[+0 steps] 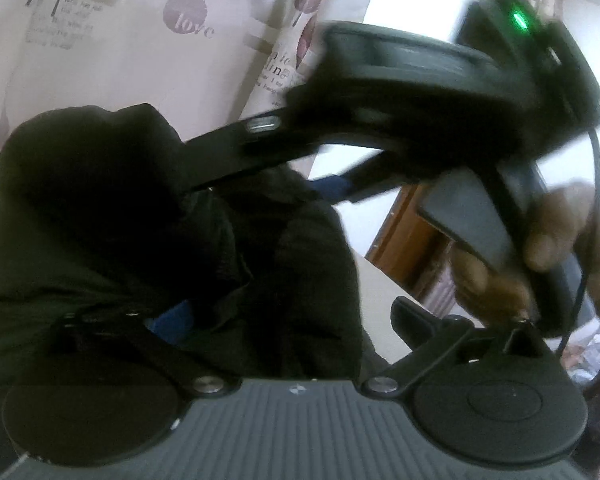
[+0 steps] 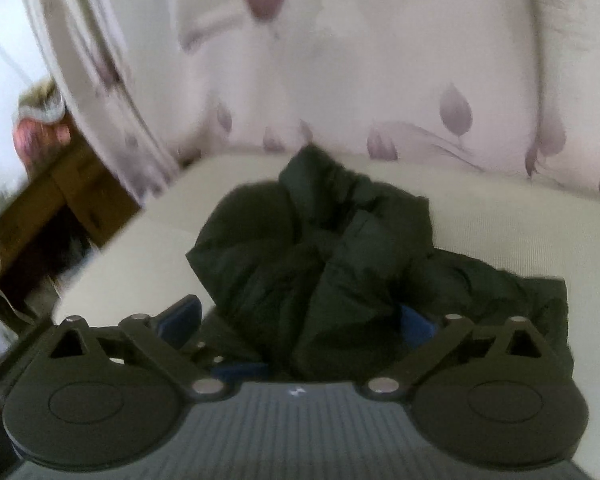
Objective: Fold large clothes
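- In the left wrist view, the black garment (image 1: 148,240) fills the left and centre, bunched up against the left gripper (image 1: 276,320); one blue pad (image 1: 172,320) shows amid the cloth and the other finger (image 1: 416,316) stands clear to the right, so its jaws are apart, with fabric lying between them.
- Behind it hangs a pale curtain (image 1: 132,40) printed with purple leaves.
- To the right, the right gripper (image 1: 300,184) reaches into the garment from above, held by a hand (image 1: 560,240); a green light (image 1: 518,20) glows on its body.
- In the right wrist view, the garment (image 2: 320,248) lies crumpled on a cream surface (image 2: 500,220), with folds between the spread blue pads (image 2: 180,316); whether these grip the cloth cannot be told.
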Tool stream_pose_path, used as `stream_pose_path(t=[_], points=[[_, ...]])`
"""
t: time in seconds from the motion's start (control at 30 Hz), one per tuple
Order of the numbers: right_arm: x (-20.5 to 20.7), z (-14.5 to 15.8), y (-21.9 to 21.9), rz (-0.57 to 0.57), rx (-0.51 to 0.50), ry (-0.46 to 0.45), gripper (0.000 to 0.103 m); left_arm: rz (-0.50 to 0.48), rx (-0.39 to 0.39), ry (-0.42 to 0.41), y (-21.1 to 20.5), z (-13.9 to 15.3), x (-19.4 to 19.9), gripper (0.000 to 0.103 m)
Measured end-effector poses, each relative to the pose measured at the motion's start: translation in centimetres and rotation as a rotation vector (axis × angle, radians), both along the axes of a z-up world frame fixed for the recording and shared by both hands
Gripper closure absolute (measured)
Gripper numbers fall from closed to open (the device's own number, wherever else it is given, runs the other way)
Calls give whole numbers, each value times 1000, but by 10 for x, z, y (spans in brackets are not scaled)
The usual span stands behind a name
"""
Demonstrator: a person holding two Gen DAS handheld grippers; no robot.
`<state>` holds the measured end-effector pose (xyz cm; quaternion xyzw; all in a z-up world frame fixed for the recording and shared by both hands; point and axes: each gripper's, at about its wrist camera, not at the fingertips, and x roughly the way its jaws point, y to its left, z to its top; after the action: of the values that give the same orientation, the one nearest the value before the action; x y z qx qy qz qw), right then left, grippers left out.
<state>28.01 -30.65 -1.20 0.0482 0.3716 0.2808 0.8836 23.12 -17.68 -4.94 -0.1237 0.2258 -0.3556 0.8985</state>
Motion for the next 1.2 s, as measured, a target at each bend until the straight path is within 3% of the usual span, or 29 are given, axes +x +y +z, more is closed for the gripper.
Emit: stream_pose_path(t=[0.13,0.17,0.2,0.23,0.4,0.57,0.67,0.87,1.03,1.13,1.17,1.2], points=[[5,-7,26,27,-111,-12,4,7,0,-31,-2,-3,-6,1],[6,-10,31,26,-143,-37,12,9,-1,-39,-2,-4,-9,1],[7,-13,34,22,-173,-50,41,14,0,-46,-2,-4,-11,1],[9,-16,35,12,-198,-58,57,20,-3,-53,-1,-2,-14,1],[-1,-17,28,-1,-229,-185,77,83,-65,-106,28,9,-52,0],[-7,-12,12,-24,-175,-242,80,183,-14,-93,60,-5,-90,0],[-7,-10,3,-39,-147,-254,81,231,125,-61,65,-18,-102,0],[-4,-10,-4,-67,-117,-258,81,312,286,26,62,-50,-96,0],[-6,-8,-4,-62,-112,-269,81,323,221,134,62,-62,-67,0],[-7,-5,-4,-62,-106,-285,81,342,81,205,69,-66,-52,1],[-9,-5,-4,-63,-107,-291,81,352,54,227,69,-69,-47,4],[-9,-4,-5,-64,-111,-296,81,355,28,256,71,-74,-42,16]])
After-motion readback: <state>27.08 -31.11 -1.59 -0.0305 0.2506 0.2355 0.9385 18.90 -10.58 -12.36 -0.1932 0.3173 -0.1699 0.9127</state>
